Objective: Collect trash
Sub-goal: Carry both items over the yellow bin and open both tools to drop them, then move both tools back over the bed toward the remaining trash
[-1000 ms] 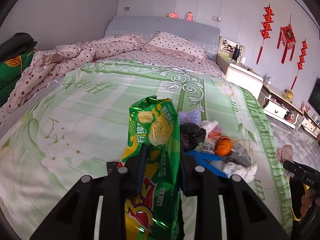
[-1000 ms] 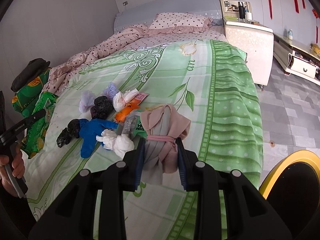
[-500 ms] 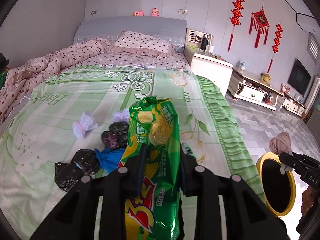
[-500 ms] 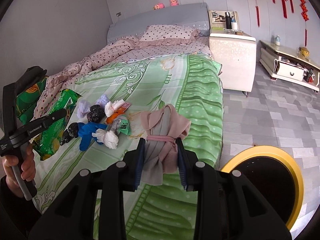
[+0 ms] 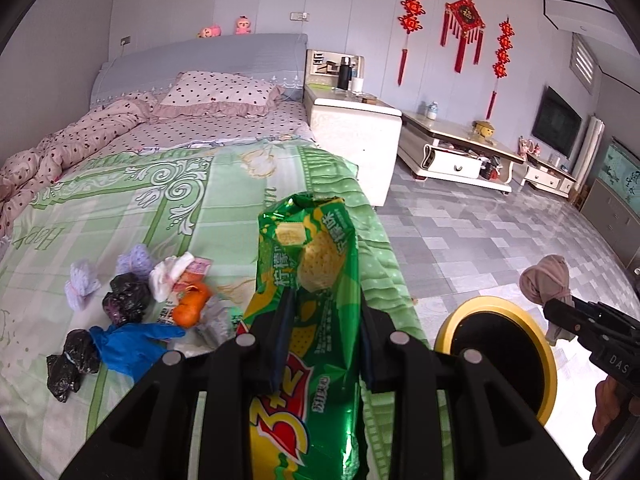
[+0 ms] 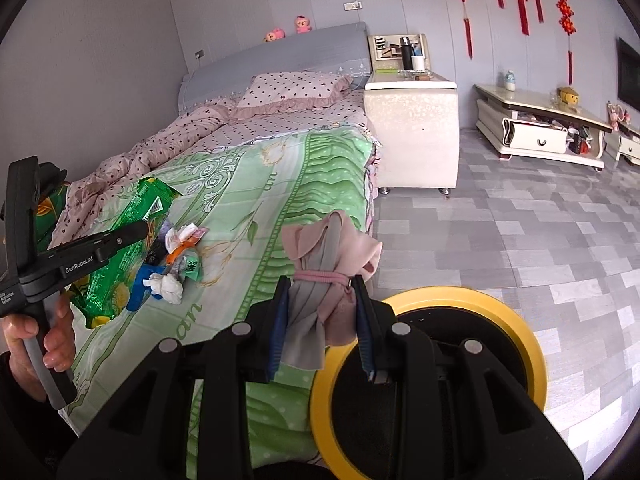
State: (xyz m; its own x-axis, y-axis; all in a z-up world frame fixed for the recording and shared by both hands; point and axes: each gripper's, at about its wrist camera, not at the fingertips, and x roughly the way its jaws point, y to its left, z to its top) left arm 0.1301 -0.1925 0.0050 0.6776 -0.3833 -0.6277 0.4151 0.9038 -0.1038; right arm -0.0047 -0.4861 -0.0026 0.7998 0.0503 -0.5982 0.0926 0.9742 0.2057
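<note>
The left gripper [image 5: 324, 332] still pinches the green snack bag [image 5: 316, 280] between its fingers, the bag sticking up past the fingertips, and the right gripper [image 6: 324, 312] still pinches the pink and grey cloth bundle [image 6: 328, 256] tied with a pink band. Since a second ago both views have swung from the bed [image 5: 120, 208] toward the floor, so the yellow-rimmed bin [image 6: 440, 300], which then showed only at the frame's edge, now lies just beyond the right fingers and off to the right of the left ones. The remaining litter pile [image 5: 136, 304] on the bed now sits to the left of the left fingers.
</note>
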